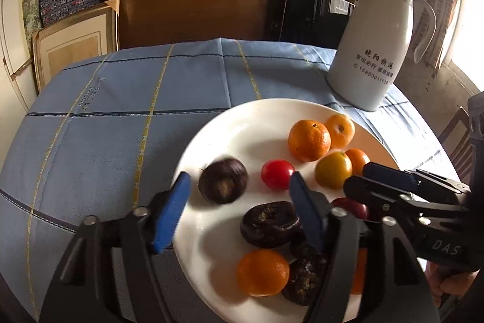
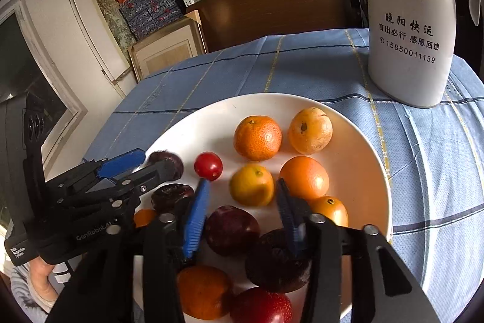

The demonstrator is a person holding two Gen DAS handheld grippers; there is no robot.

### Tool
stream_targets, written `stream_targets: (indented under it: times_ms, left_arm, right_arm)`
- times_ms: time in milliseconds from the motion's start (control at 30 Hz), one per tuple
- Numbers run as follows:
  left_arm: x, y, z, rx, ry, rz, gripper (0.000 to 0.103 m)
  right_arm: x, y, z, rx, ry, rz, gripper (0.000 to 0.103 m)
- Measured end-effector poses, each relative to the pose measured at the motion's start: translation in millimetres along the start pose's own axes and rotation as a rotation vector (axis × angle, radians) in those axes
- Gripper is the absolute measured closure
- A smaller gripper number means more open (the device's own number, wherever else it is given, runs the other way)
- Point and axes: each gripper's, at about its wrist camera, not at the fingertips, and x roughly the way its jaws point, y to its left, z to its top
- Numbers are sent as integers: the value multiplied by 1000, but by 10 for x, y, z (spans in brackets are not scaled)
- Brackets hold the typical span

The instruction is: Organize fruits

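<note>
A white plate [image 1: 230, 123] [image 2: 363, 141] on the blue cloth holds several oranges, dark purple fruits and red fruits. My left gripper [image 1: 239, 189] is open over the plate's left part; a dark purple fruit [image 1: 223, 180] lies blurred between its blue fingers, untouched by either. A flat dark fruit [image 1: 270, 223] lies by its right finger. My right gripper [image 2: 242, 202] is open above a dark purple fruit [image 2: 232, 230] and a yellow-orange fruit [image 2: 251, 185]. The left gripper also shows in the right wrist view [image 2: 151, 164], and the right gripper shows in the left wrist view [image 1: 363, 174].
A white thermos jug [image 1: 375, 50] [image 2: 408, 20] stands on the cloth behind the plate at the right. A small red tomato [image 1: 277, 174] [image 2: 208, 166] lies mid-plate. The blue checked cloth [image 1: 121, 99] spreads left of the plate. Shelves of boxes stand behind the table.
</note>
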Motion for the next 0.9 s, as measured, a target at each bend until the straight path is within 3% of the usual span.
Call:
stream_targets:
  times_ms: [133,233,500,600,767,900]
  left_arm:
    - [-138,27,-55,-23,-16,-5,24]
    - [-334,44,-156,-52,-40,3,16]
    - [-882,-119,-744,-82,-90,33,8]
    - [-966,-234,-1047,-71,-81,62,6]
    - [-1101,-378,-1336,-32,-103,153,5]
    - [-1266,-452,-1376,-1,-162,233,5]
  right_arm:
    - [-219,-5,-12,26,-48,18,51]
    - [-420,14,-89,39,-82,24,42]
    - [-943,92,-638,38,-167,6,32]
    - [-1037,102,-887,30,-185,-47,28]
    - [-1286,122,-1163,1,-274,-194,4]
    - [-1438,112,-1272,7,-331,-252,3]
